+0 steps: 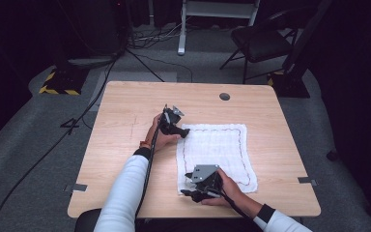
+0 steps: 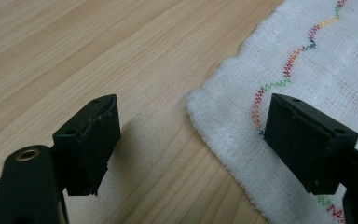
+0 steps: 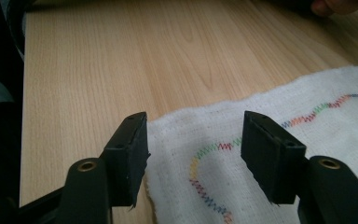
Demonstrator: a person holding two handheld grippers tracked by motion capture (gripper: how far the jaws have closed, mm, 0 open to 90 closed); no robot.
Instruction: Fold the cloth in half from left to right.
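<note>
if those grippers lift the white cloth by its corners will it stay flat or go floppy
Probably floppy: the white cloth is thin open-weave gauze lying limp on the table, so it should sag between the left hand-held gripper and right hand-held gripper. Likely very light. Pushed, it would probably bunch rather than slide.

overhead forward-down, two close views, cloth (image 1: pixel 217 150) shared

The wooden table (image 1: pixel 125 145) is evenly lit from overhead while the room from nine through three o'clock falls into near black. The high view is soft and grainy. In the left gripper view a soft shadow lies at five o'clock; close parts blur.
</note>
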